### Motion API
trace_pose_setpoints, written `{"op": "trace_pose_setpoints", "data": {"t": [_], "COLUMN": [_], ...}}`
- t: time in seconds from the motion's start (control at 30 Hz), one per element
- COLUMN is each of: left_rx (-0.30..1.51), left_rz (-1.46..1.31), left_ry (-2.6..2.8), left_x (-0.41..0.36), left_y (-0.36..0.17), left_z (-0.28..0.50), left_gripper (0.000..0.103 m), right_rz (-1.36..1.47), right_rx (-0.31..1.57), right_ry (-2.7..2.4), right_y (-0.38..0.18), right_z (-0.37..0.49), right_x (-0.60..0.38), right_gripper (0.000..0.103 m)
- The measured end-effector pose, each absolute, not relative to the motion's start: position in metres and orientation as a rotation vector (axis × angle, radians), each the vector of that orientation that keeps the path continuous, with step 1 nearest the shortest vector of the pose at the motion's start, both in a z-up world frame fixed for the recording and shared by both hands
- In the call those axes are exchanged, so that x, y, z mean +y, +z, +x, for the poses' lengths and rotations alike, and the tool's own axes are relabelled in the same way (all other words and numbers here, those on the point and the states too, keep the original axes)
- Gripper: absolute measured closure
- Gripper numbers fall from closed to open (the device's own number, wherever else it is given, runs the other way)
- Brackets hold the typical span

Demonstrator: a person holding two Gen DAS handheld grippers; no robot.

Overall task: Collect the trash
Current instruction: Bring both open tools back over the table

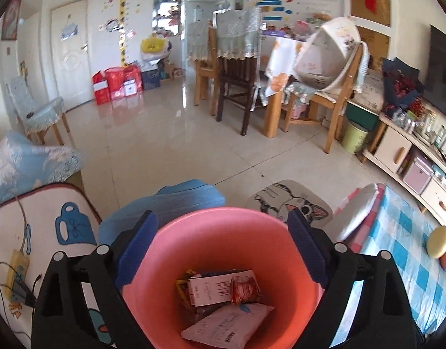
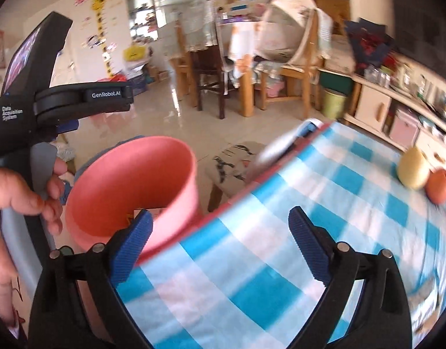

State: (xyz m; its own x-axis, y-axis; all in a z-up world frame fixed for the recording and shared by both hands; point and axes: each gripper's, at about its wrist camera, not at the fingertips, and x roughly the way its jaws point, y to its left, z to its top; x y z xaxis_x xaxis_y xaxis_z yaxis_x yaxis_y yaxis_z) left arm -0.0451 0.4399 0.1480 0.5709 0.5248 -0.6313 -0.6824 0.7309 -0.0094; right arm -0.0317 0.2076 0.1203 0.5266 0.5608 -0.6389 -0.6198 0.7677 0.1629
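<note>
while the pink bin (image 1: pixel 223 261) sits low beside the counter (image 2: pixel 252 261), it has trash inside it: a white box (image 1: pixel 214 288) with small print, a shiny red wrapper (image 1: pixel 246 288) lying against the box, and a flat white packet (image 1: pixel 228 322) at the bottom. the left claw (image 1: pixel 223 238) is right over the bin, with its two blue fingers (image 1: pixel 138 247) spread wide, one near each side of the rim, and nothing between them. in the right view the bin shows from the side, just past the red edge of the counter, and a hand (image 2: pixel 22 192) holds the handle of the left claw above it. the right claw (image 2: pixel 220 238) is over the blue and white checked cloth on the counter, and its blue fingers (image 2: pixel 307 244) are spread apart too, pinching nothing. far off on the cloth a pale yellow round thing (image 2: pixel 413 171) and an orange round thing (image 2: pixel 439 184) touch each other. a stool with a cat picture (image 1: pixel 289 203) stands on the shiny floor behind the bin. farther back are wooden chairs (image 1: pixel 234 72) and a green bucket (image 1: pixel 355 141).
</note>
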Motion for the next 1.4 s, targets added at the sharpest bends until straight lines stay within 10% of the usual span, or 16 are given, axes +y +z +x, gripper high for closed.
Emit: {"op": "trace_pose_setpoints", "data": {"t": [1.4], "left_rx": [0.710], "left_rz": [-0.217], "left_ry": [0.070], "left_x": [0.237], "left_y": [0.131], "left_z": [0.007], "left_gripper": [0.008], "right_rz": [0.005], "right_rx": [0.678], "right_ry": [0.425], "right_y": [0.135], "right_z": [-0.095], "right_x": [-0.011], "right_gripper": [0.004]}}
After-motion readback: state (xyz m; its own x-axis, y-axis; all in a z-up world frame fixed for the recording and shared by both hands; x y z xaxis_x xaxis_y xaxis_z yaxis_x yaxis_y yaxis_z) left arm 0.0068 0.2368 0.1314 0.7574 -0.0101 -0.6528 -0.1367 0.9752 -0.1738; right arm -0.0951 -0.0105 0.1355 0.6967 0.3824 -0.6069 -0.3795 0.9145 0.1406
